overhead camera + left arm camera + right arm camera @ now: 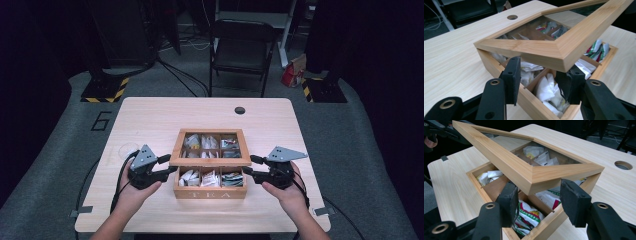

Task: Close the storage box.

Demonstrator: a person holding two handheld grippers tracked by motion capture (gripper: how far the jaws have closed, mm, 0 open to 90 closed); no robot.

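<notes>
Both tools, left tool [169, 165] and right tool [251, 165], seemingly clamp the tea box's [210, 192] half-raised glass lid [210, 161] corners; uneven lifting could drop it.

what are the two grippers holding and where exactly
Both hold the tea box's lid, raised off the box: the left gripper at its front left corner, the right gripper at its front right corner.

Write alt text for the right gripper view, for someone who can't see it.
The glass-paned wooden lid of a tea box is tilted open, its near corner between the right tongs. Tea packets fill the compartments below, on a light wooden table.
</notes>
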